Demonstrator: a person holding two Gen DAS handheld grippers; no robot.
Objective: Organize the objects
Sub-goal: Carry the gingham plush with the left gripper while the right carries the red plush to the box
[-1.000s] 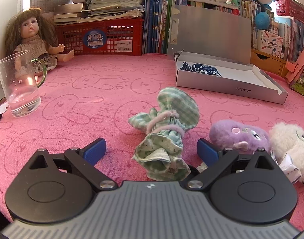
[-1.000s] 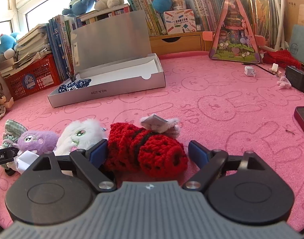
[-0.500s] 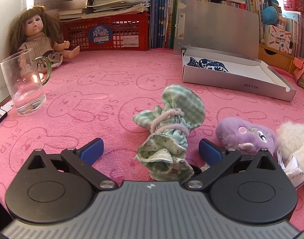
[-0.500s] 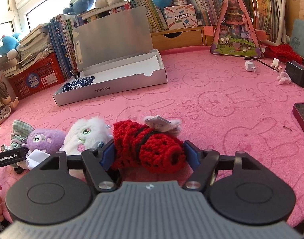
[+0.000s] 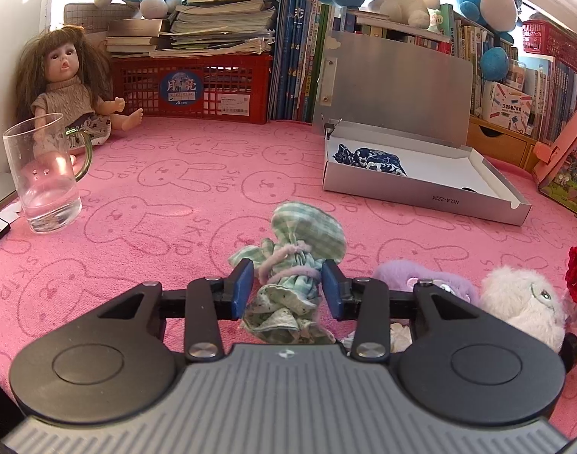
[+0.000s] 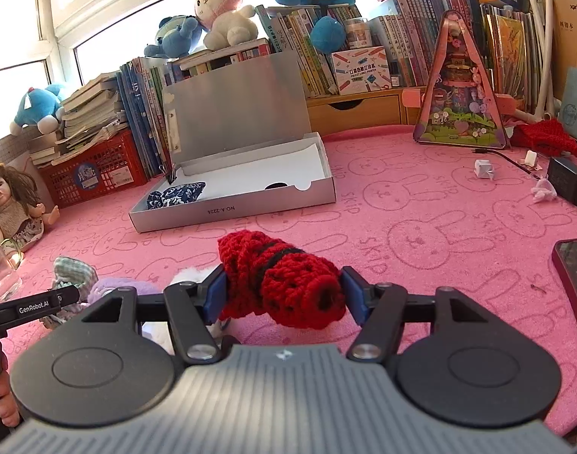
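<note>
My left gripper (image 5: 288,287) is closing its jaws, and the blue pads press the waist of a green checked cloth toy (image 5: 307,230) lying on the pink mat. A purple plush (image 5: 420,276) and a white plush (image 5: 523,302) lie just right of it. My right gripper (image 6: 282,291) is also closing its jaws, with the pads squeezing a red knitted piece (image 6: 288,276) that hangs a little above the mat. Beyond both stands an open silver box (image 5: 420,193) with a blue patterned cloth (image 5: 367,157) in its left end; in the right wrist view the silver box (image 6: 231,212) is ahead and to the left.
A glass mug (image 5: 46,178) and a doll (image 5: 69,83) are at the far left. A red basket (image 5: 197,87) and rows of books line the back. On the right are a triangular toy house (image 6: 462,90), a charger (image 6: 568,185) and a phone (image 6: 576,276).
The left jaws have come in from wide open onto the green cloth toy. The right jaws have narrowed onto the red knitted piece and raised it off the mat.
</note>
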